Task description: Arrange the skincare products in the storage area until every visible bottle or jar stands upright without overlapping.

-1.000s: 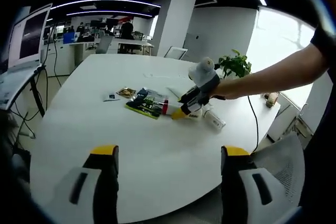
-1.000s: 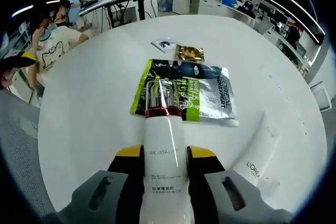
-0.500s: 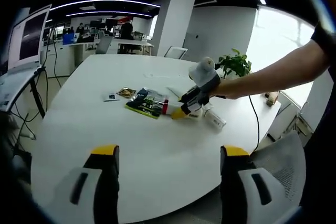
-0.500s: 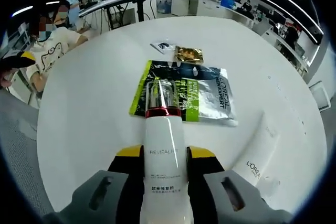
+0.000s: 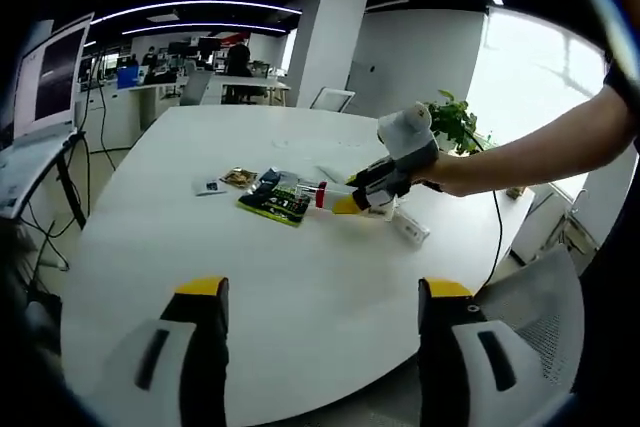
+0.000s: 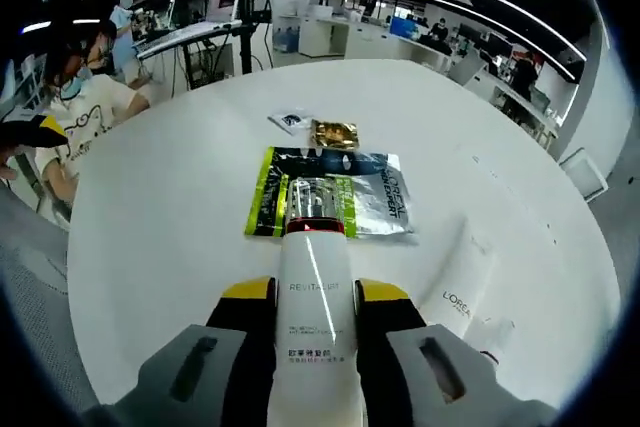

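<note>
White bottle (image 6: 313, 322) lies clamped lengthwise in right tool (image 6: 312, 312), clear of table (image 6: 180, 207), probably for standing upright; left tool (image 5: 318, 292) waits wide, empty.

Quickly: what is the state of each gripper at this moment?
Left gripper: open, holding nothing.
Right gripper: closed on the white bottle with the red ring.
</note>
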`<state>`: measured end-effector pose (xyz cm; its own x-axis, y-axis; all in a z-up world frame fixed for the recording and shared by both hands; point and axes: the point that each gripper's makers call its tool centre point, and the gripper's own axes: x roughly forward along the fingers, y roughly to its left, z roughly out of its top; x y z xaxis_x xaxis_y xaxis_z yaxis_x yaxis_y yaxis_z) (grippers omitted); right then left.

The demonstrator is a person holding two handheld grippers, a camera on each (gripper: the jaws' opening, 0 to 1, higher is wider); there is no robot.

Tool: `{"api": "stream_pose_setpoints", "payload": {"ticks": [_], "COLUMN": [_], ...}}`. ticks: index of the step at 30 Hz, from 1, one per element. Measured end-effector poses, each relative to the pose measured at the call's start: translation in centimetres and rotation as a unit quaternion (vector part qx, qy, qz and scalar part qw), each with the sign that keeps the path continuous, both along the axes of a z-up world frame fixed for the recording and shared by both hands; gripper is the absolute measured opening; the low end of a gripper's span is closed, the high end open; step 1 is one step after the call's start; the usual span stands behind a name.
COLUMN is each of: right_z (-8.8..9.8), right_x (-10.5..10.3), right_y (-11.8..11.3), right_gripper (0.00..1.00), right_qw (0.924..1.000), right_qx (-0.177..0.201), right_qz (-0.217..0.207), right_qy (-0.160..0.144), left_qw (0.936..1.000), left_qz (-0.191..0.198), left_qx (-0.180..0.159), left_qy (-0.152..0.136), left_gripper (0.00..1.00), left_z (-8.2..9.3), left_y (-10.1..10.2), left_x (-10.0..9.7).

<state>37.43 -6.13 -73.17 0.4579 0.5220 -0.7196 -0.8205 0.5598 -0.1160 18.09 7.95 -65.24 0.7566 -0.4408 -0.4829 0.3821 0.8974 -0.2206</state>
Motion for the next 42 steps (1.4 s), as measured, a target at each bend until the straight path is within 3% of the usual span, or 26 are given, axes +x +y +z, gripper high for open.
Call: {"api": "stream_pose_setpoints", "payload": {"ticks": [7, 11, 17, 21, 24, 34, 42], "right_z": [2.4, 3.4, 3.3, 3.8, 5.5, 9.5, 12.5], "right_x": [-1.0, -2.1, -3.4, -4.9, -6.4, -9.3, -11.6], "right_y": [-1.0, -1.2, -1.7, -1.3, -0.9, 0.8, 1.8], "right_gripper": [0.29, 0.29, 0.29, 0.28, 0.28, 0.28, 0.28], "right_qw": [0.9978, 0.9971, 0.9971, 0.9959, 0.9936, 0.9846, 0.9782], "right_qx": [0.052, 0.062, 0.062, 0.080, 0.105, 0.163, 0.192], "right_qz": [-0.039, -0.039, -0.038, -0.036, -0.033, -0.024, -0.014], "right_qy": [-0.014, -0.023, -0.021, -0.019, -0.026, -0.057, -0.078], "left_qw": [1.0000, 0.9999, 0.9998, 0.9988, 0.9967, 0.9934, 0.9874], "left_qz": [-0.002, -0.008, -0.015, -0.021, -0.014, -0.035, -0.054], "left_qx": [0.002, -0.004, -0.006, -0.042, -0.076, -0.107, -0.149], "left_qy": [-0.006, -0.006, -0.006, 0.011, 0.028, 0.019, 0.005], "left_gripper": [0.68, 0.68, 0.67, 0.69, 0.71, 0.72, 0.73], "left_z": [0.2, 0.2, 0.3, 0.6, 0.8, 2.4, 5.0], "left_y": [-0.1, -0.3, -0.7, -1.5, -1.7, -3.5, -6.0], "left_x": [-0.1, -0.2, -0.3, -0.3, -0.1, 0.5, 1.2]}}
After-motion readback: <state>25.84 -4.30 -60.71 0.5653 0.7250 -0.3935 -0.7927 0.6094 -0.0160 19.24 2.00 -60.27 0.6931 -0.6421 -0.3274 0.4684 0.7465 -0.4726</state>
